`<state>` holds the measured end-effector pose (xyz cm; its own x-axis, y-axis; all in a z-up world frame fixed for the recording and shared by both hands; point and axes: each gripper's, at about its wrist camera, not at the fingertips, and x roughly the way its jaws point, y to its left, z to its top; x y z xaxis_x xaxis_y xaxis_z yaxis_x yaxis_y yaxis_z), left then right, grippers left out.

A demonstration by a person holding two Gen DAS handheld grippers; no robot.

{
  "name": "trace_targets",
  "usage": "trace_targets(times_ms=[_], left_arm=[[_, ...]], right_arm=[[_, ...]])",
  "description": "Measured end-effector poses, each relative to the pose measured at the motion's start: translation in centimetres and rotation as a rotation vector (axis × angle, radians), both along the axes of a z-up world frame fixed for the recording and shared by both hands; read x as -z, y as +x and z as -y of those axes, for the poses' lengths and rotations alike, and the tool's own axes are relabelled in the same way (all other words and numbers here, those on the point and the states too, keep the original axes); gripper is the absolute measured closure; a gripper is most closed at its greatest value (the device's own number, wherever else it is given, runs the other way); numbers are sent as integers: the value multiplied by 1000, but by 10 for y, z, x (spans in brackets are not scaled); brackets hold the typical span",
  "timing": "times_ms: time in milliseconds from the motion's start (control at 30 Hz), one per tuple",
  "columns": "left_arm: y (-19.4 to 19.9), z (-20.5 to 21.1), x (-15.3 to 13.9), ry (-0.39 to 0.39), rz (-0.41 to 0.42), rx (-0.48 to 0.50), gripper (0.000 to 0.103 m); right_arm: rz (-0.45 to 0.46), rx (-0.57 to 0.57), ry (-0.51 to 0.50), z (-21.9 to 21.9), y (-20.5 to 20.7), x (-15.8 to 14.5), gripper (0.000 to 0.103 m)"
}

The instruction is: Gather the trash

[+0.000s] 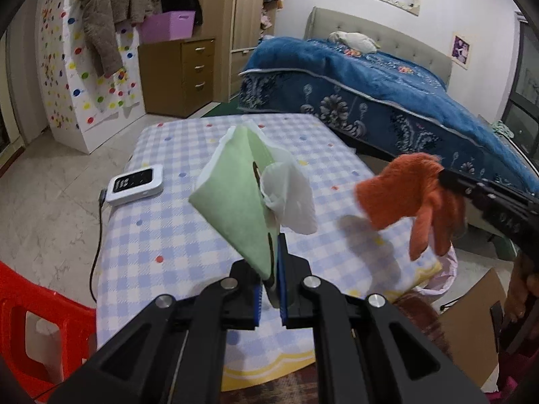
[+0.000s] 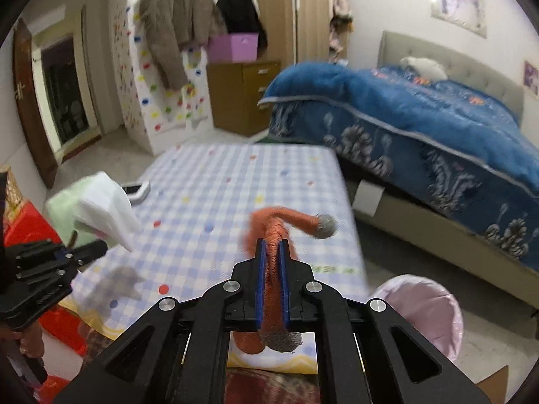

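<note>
**mop_fan:** Both tongs are loaded lol. Left gripper (image 1: 271,281) is clamped on the green tissue pack (image 1: 235,198), right gripper (image 2: 272,269) pinches the orange glove (image 2: 274,245), both held above the table (image 2: 215,181).

**binday:** So pickup looks done, drop-off next. Bin (image 2: 427,306) sits near right, beside the table, so swing over it before letting go.

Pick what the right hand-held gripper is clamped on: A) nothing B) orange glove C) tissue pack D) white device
B: the right hand-held gripper has its blue pads shut on the orange glove, lifted off the checked table.
</note>
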<state>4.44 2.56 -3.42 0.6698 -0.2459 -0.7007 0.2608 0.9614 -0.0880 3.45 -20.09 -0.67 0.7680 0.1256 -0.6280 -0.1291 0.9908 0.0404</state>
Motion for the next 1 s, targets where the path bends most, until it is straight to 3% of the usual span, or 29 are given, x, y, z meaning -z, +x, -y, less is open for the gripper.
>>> trace_targets(times_ms=[167,500,767,1000], left_arm=[[-5,26,-7,-1,13,59,97],[-6,120,-2,59,-1,255,97],[4,215,21,84,-27,443,97],[12,273,41,115,-49,556,97]], right_arm=[[26,51,47,35,-20,-9,96],[-4,161,104,95,-42,11,96],[-44,288,103,156,-53,30,96],[-85,368,95,199,-54,46,95]])
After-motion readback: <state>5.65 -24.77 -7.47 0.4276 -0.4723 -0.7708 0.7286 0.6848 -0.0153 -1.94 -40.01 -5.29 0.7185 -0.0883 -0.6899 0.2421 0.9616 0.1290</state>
